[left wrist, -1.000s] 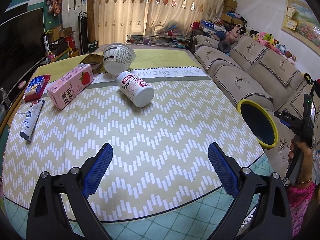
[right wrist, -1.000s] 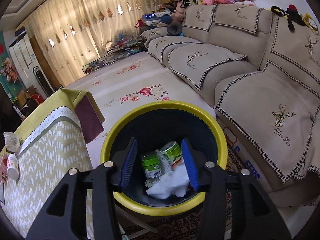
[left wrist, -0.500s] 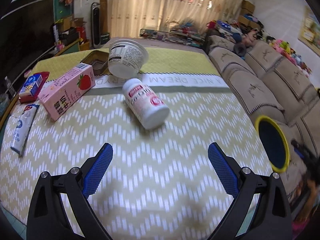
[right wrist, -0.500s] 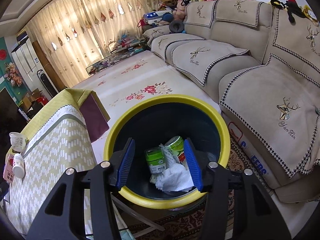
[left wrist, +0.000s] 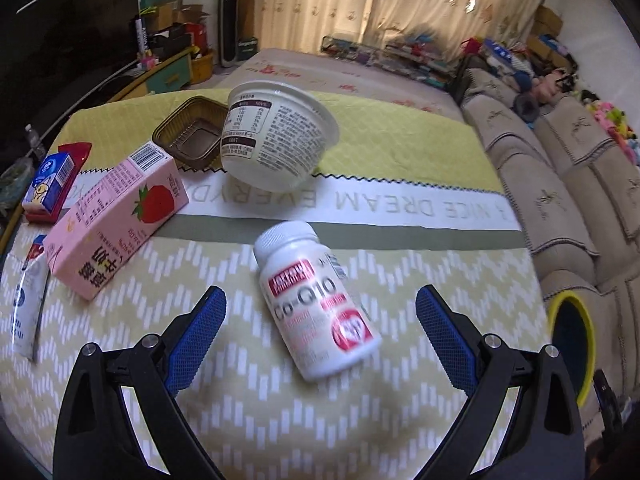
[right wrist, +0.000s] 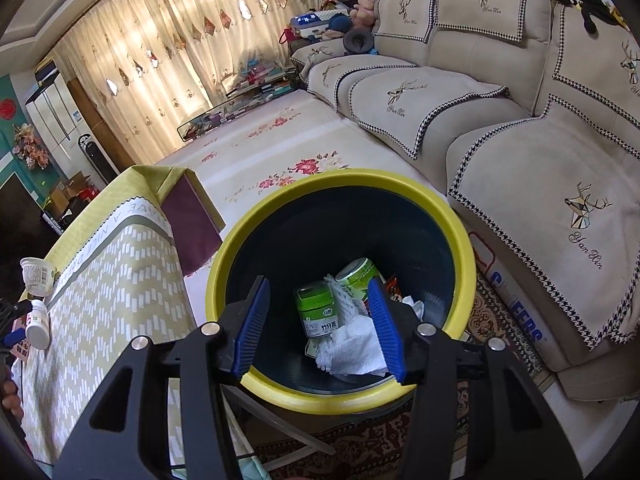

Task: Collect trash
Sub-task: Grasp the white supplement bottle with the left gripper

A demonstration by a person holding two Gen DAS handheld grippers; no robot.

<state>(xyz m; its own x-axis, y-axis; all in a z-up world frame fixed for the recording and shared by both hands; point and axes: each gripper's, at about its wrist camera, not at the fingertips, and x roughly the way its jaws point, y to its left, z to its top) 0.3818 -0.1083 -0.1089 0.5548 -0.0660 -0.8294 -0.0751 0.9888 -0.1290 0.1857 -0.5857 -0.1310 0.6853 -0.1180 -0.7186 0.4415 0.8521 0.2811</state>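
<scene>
A white Co-Q10 pill bottle (left wrist: 316, 304) lies on its side on the zigzag tablecloth (left wrist: 280, 412), between the blue pads of my open left gripper (left wrist: 320, 320). Behind it lie a tipped white cup (left wrist: 276, 136), a pink strawberry milk carton (left wrist: 116, 220) and a brown plastic tray (left wrist: 188, 132). My right gripper (right wrist: 320, 320) is open and empty, above the yellow-rimmed dark trash bin (right wrist: 248, 240), which holds green containers (right wrist: 316, 308) and white tissue (right wrist: 352, 348).
A small blue carton (left wrist: 48, 180) and a white tube (left wrist: 24, 312) lie at the table's left edge. The bin also shows at the right of the left wrist view (left wrist: 560, 312). A beige sofa (right wrist: 540, 140) stands to the right of the bin.
My left gripper has moved forward over the table, so the pill bottle now lies between its open fingers. My right gripper has lifted slightly above the bin, still open.
</scene>
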